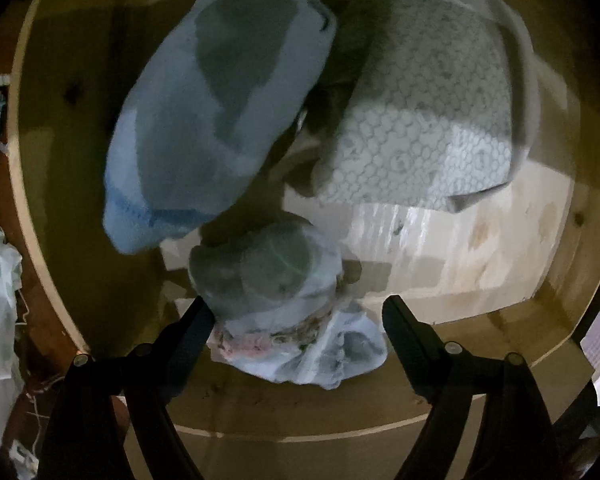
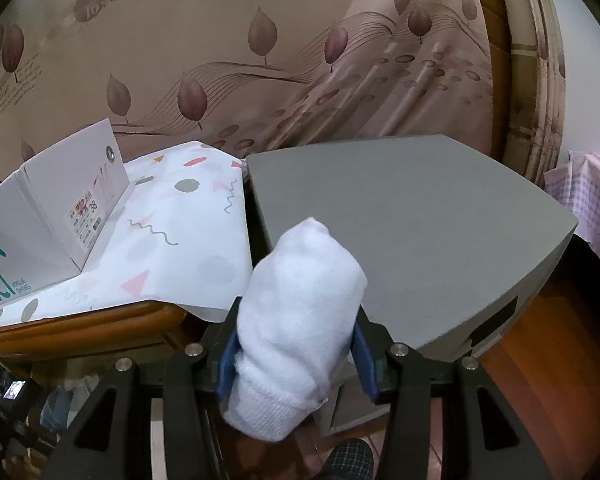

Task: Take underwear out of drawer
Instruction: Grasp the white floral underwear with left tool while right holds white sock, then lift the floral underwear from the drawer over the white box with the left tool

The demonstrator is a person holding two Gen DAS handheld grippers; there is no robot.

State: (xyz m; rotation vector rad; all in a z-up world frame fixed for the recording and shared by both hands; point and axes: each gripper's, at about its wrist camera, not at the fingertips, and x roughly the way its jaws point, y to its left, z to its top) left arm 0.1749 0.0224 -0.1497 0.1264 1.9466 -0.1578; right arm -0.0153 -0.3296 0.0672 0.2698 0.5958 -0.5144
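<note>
In the left wrist view I look down into a wooden drawer (image 1: 60, 168). A small rolled bundle of pale underwear (image 1: 276, 292) with a pink and patterned edge lies near the front. My left gripper (image 1: 300, 312) stands open around it; the left fingertip (image 1: 202, 314) is at the bundle's side, the right fingertip (image 1: 396, 314) is apart from it. Behind lie a light blue folded garment (image 1: 220, 120) and a white-grey scale-patterned one (image 1: 428, 120). In the right wrist view my right gripper (image 2: 298, 320) is shut on a white rolled garment (image 2: 300, 300), held above a grey surface (image 2: 420, 220).
The drawer's bare bottom (image 1: 480, 248) shows at the right. Beside the grey surface, a table with a white patterned cloth (image 2: 180, 232) carries an open shoebox (image 2: 40, 220). A leaf-print curtain (image 2: 260, 60) hangs behind. A pink checked cloth (image 2: 592, 200) is at the far right.
</note>
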